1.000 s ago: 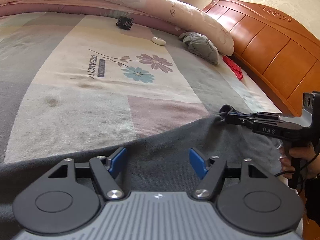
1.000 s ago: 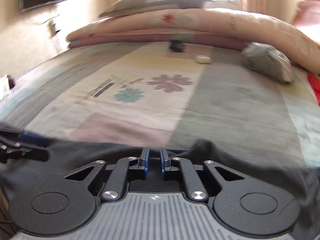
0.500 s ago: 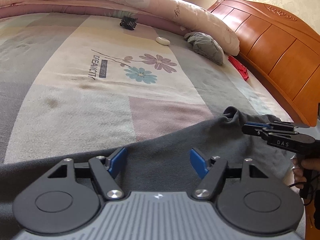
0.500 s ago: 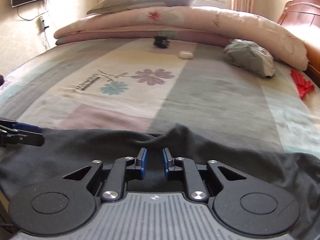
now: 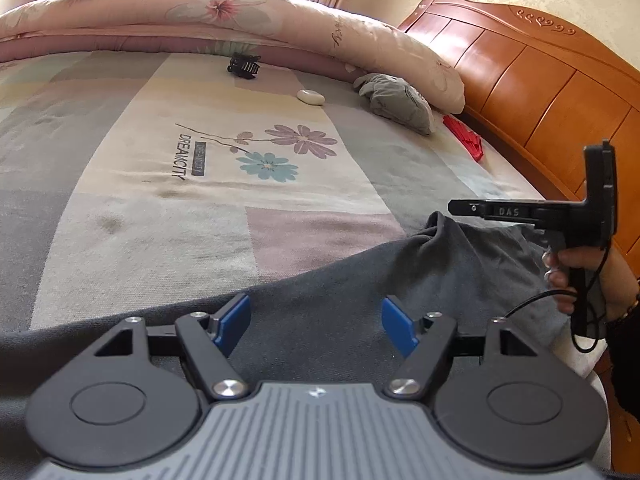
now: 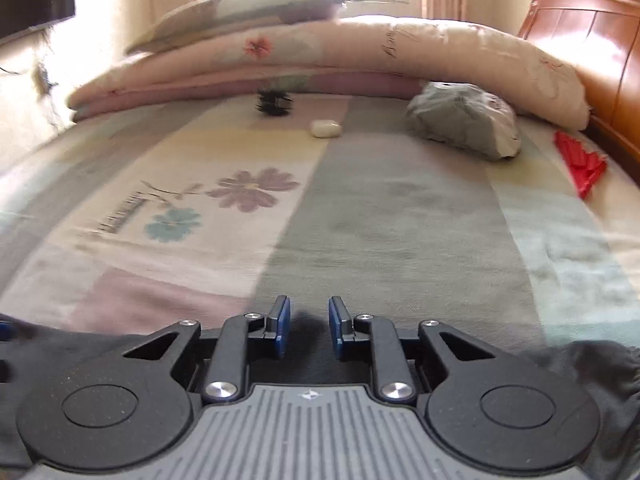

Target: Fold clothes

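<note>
A dark grey garment (image 5: 460, 272) lies spread across the near part of the bed, with one corner bunched up into a small peak. My left gripper (image 5: 316, 308) hovers just over its middle, open wide, nothing between the blue pads. In the left wrist view my right gripper (image 5: 454, 207) is held by a hand at the right, its tips just above the bunched peak. In its own view the right gripper (image 6: 310, 308) is open with a modest gap. A dark bit of the garment (image 6: 592, 364) shows beneath and behind the fingers, not pinched.
The patterned bedsheet (image 5: 200, 208) stretches ahead. A folded quilt (image 5: 280, 20) and pillow (image 6: 248, 8) lie at the far end. A crumpled grey cloth (image 5: 396, 100), a red item (image 5: 466, 140), a white case (image 5: 311, 97) and a black clip (image 5: 244, 66) lie on the bed. The wooden headboard (image 5: 540, 80) runs along the right.
My right gripper has gone from shut on the garment's edge to open, let it go and risen above it. The left gripper stays open over the cloth.
</note>
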The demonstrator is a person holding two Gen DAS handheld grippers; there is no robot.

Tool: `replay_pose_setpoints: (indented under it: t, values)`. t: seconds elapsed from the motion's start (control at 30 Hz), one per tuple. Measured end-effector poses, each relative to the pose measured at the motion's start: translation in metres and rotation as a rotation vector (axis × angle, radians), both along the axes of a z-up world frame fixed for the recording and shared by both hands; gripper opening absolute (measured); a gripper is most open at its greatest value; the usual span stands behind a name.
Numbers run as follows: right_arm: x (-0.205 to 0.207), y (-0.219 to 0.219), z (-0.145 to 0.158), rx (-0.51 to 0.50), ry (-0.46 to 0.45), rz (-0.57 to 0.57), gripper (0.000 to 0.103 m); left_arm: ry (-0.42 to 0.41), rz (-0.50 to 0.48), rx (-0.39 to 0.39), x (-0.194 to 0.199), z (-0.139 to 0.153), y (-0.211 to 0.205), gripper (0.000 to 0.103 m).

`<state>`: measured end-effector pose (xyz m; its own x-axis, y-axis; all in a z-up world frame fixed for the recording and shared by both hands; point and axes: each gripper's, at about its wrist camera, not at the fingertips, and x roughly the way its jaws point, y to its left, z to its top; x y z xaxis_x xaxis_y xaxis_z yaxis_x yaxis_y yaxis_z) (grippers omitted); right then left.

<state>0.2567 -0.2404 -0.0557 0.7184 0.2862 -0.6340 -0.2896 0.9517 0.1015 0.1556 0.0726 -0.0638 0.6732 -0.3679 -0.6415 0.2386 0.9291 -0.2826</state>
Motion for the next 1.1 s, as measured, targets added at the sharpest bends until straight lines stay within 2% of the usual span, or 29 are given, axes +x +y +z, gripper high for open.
replay_pose_setpoints:
  t: [0.17, 0.33, 0.47, 0.57, 0.63, 0.7, 0.83, 0.87, 0.93, 1.03, 1.1]
  values:
    - [-0.032, 0.014, -0.007, -0.009, 0.056, 0.077, 0.035, -0.004, -0.049, 0.019, -0.001, -0.002, -0.011, 0.075]
    - [-0.067, 0.011, -0.020, 0.022, 0.088, 0.082, 0.036, -0.041, -0.120, 0.025, 0.003, 0.005, -0.027, 0.072]
    - [-0.095, -0.002, -0.023, 0.015, 0.082, 0.045, 0.044, -0.039, -0.261, -0.012, 0.015, 0.010, -0.059, 0.072]
    - [-0.109, -0.014, -0.026, 0.026, 0.087, 0.016, 0.045, 0.034, -0.348, -0.012, 0.032, -0.004, -0.092, 0.072]
    - [-0.116, -0.023, -0.030, 0.045, 0.097, 0.003, 0.046, 0.079, -0.362, 0.035, 0.046, -0.020, -0.112, 0.072]
    - [-0.121, -0.029, -0.033, 0.059, 0.103, -0.005, 0.046, 0.053, -0.342, 0.074, 0.060, -0.030, -0.123, 0.072]
    - [-0.131, -0.031, -0.029, 0.044, 0.066, 0.079, 0.046, 0.035, -0.281, 0.093, 0.093, -0.030, -0.132, 0.072]
    - [-0.133, -0.031, -0.027, 0.041, 0.057, 0.101, 0.046, 0.035, -0.247, 0.118, 0.098, -0.026, -0.133, 0.071]
    - [-0.138, -0.032, -0.025, 0.033, 0.039, 0.143, 0.046, 0.026, -0.210, 0.148, 0.099, -0.016, -0.133, 0.071]
    - [-0.145, -0.033, -0.022, 0.021, 0.011, 0.207, 0.046, -0.042, -0.276, 0.154, 0.073, 0.005, -0.122, 0.073]
    - [-0.150, -0.034, -0.019, 0.014, -0.007, 0.249, 0.046, -0.072, -0.313, 0.225, 0.048, 0.009, -0.115, 0.073]
